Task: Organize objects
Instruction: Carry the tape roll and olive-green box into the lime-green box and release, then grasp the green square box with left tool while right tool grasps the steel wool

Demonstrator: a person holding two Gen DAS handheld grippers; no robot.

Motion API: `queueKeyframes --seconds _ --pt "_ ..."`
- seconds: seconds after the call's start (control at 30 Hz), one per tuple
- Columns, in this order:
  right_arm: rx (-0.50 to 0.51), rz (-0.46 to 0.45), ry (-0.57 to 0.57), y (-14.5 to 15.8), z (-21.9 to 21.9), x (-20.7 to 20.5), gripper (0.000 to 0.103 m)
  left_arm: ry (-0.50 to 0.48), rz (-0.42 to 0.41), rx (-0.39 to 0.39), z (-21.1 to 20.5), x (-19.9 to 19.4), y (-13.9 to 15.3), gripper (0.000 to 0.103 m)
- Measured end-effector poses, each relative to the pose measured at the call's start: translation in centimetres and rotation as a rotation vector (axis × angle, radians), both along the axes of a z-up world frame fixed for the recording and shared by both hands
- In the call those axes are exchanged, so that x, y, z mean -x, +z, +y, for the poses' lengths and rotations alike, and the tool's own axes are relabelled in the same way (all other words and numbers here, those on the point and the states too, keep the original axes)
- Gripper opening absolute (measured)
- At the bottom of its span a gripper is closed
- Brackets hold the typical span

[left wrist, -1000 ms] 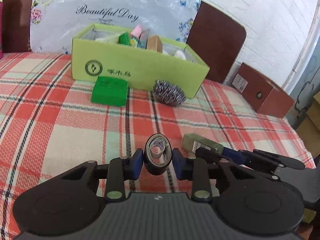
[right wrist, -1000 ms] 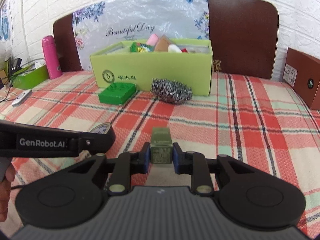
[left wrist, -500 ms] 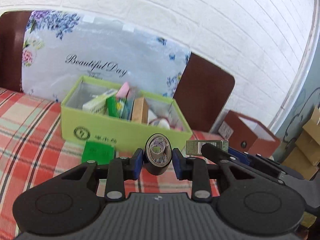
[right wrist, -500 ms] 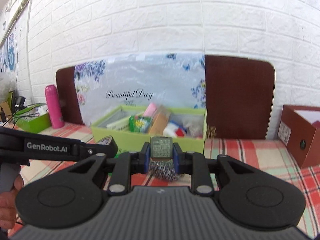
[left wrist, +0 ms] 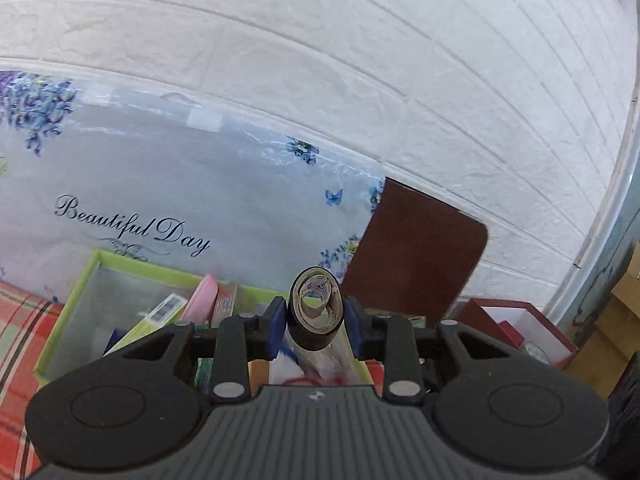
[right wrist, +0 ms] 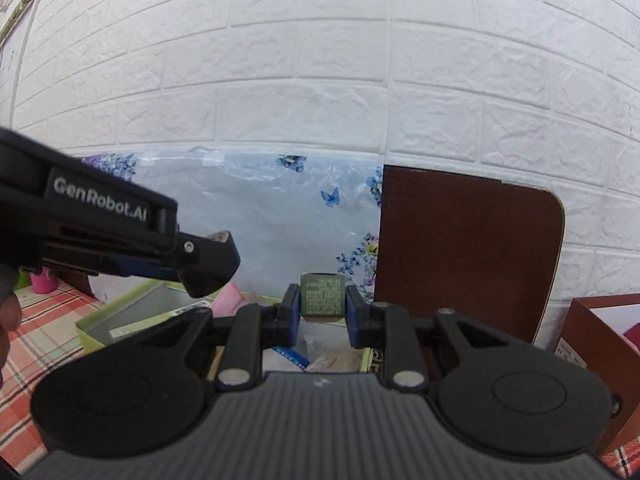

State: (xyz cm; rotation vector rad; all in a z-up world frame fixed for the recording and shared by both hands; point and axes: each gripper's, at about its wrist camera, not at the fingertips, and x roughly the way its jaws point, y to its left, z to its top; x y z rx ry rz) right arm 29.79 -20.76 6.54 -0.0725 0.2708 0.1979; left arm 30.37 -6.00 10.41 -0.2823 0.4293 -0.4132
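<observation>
Black tape roll [left wrist: 316, 312] clamped in left tool [left wrist: 316, 322], olive carton [right wrist: 322, 295] clamped in right tool [right wrist: 322, 312], both mid-carry above lime-green box [left wrist: 68, 308] at far tabletop edge; next: lower into free gaps, then release.

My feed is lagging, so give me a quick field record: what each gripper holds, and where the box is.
left gripper: shut on black tape roll
right gripper: shut on small green box
green storage box: below and ahead of both grippers, open, already holding items
table: red plaid tablecloth
status: both items not yet dropped
</observation>
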Motion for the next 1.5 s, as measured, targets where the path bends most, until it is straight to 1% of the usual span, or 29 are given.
queueKeyframes --seconds 0.03,0.07,0.1,0.13,0.17,0.2,0.27,0.3,0.33,0.4,0.53,0.6,0.63,0.77,0.9,0.97,1.27,1.5 --pt "0.008 0.025 0.009 -0.8 0.1 -0.9 0.024 0.002 -0.006 -0.007 -0.3 -0.7 -0.5 0.035" --pt "0.018 0.056 0.008 -1.6 0.2 -1.7 0.037 -0.003 -0.010 -0.017 -0.5 -1.3 -1.2 0.042" --pt "0.025 0.076 -0.002 -2.3 0.2 -1.9 0.050 -0.010 0.001 -0.032 -0.7 -1.7 -1.8 0.065" --pt "0.026 0.074 -0.004 -2.9 0.2 -1.7 0.051 -0.003 0.019 -0.050 -0.7 -1.9 -2.5 0.073" --pt "0.027 0.064 -0.001 -3.4 0.0 -1.2 0.053 0.009 0.017 -0.055 -0.5 -1.6 -3.1 0.073" --pt "0.033 0.057 -0.006 -3.9 0.0 -0.7 0.060 0.010 0.005 -0.052 -0.3 -1.2 -3.6 0.073" --pt "0.040 0.055 -0.027 -4.7 -0.2 0.2 0.069 0.010 0.003 -0.051 0.2 -0.5 -4.3 0.074" --pt "0.035 0.054 -0.033 -5.0 -0.3 0.6 0.073 0.014 0.009 -0.053 0.3 -0.2 -4.6 0.074" --pt "0.025 0.053 -0.039 -5.1 -0.5 0.9 0.075 0.018 0.018 -0.056 0.4 0.1 -4.8 0.074" --pt "0.006 0.056 -0.057 -4.8 -0.8 1.4 0.083 0.024 0.040 -0.060 0.4 0.4 -4.9 0.074" --pt "-0.004 0.055 -0.060 -3.6 -1.1 2.5 0.091 0.041 0.097 -0.074 0.3 1.3 -4.4 0.074" --pt "-0.007 0.042 -0.067 -3.0 -1.1 3.7 0.100 0.052 0.109 -0.072 0.5 2.3 -4.0 0.075" --pt "-0.008 0.035 -0.069 -2.6 -1.2 4.4 0.102 0.062 0.113 -0.078 0.5 2.9 -3.8 0.076" --pt "0.001 0.042 -0.050 -2.1 -1.0 6.9 0.103 0.099 0.106 -0.125 0.6 5.6 -3.0 0.079" --pt "0.035 0.064 -0.024 -2.1 -0.5 9.8 0.103 0.107 0.114 -0.177 0.2 8.2 -2.8 0.080" --pt "0.038 0.073 -0.018 -2.2 -0.3 11.1 0.103 0.108 0.119 -0.187 0.1 9.3 -3.0 0.080" --pt "-0.013 0.132 -0.014 -3.1 -0.2 15.5 0.103 0.119 0.169 -0.166 0.7 13.3 -4.2 0.080" --pt "-0.032 0.196 -0.015 -4.6 0.0 17.2 0.103 0.172 0.249 -0.158 2.6 14.5 -6.6 0.080"
